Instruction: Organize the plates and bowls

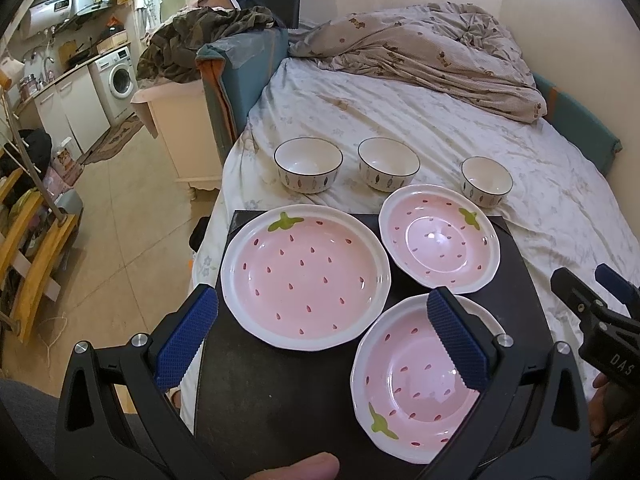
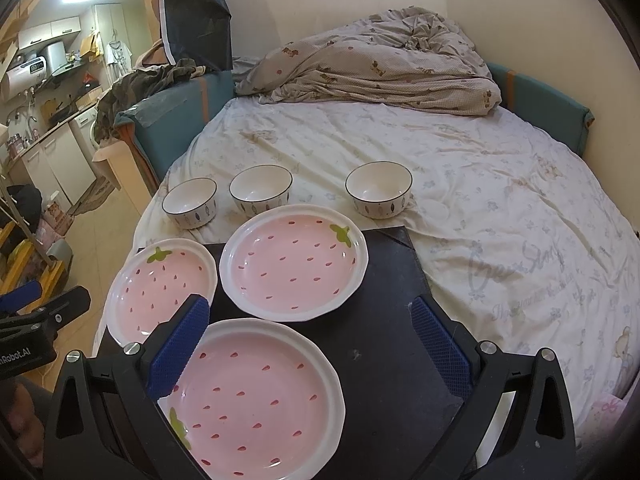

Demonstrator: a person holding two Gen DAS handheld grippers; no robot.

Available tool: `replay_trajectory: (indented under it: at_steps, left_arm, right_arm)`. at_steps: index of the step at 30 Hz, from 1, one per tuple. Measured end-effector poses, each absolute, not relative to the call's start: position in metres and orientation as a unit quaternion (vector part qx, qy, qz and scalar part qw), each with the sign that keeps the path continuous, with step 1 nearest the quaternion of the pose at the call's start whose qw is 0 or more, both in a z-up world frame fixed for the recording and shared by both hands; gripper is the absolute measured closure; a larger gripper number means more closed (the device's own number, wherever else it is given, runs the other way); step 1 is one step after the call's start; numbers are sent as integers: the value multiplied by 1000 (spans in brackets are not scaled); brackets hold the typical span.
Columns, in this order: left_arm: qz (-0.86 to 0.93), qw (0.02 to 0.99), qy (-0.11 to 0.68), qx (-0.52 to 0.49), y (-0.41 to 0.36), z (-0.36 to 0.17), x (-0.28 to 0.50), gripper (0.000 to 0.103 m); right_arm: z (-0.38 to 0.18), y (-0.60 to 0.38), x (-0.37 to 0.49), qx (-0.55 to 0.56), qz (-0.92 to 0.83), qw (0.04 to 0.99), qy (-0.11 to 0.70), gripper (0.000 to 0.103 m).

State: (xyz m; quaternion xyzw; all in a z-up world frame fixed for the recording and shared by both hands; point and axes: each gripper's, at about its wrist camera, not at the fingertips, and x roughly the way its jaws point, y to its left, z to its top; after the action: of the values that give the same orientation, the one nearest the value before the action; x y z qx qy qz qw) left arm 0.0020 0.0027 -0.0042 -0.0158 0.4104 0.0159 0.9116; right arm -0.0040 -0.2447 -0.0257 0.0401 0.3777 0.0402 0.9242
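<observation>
Left gripper [image 1: 320, 332] agape; pink strawberry plates [image 1: 306, 278], white-rimmed.

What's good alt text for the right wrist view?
Three pink strawberry plates sit on a black board on a bed, with three white bowls in a row on the sheet behind. The right gripper hovers over the nearest plate, jaws open; the left gripper shows at the left edge.

A bed [image 2: 460, 184] carries a crumpled quilt [image 2: 372, 60] at its far end, three white bowls [image 2: 259, 191] in a row, and a black board [image 2: 384, 320] holding three pink strawberry plates [image 2: 294, 262].
</observation>
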Motion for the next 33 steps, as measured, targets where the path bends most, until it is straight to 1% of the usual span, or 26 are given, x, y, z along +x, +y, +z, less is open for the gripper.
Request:
replay_trajectory:
  at_steps: [33]
  left_arm:
    - [12, 911, 412, -7, -3, -8, 4, 0]
  right_arm:
    - [-18, -240, -2, 48, 44, 925, 375, 0]
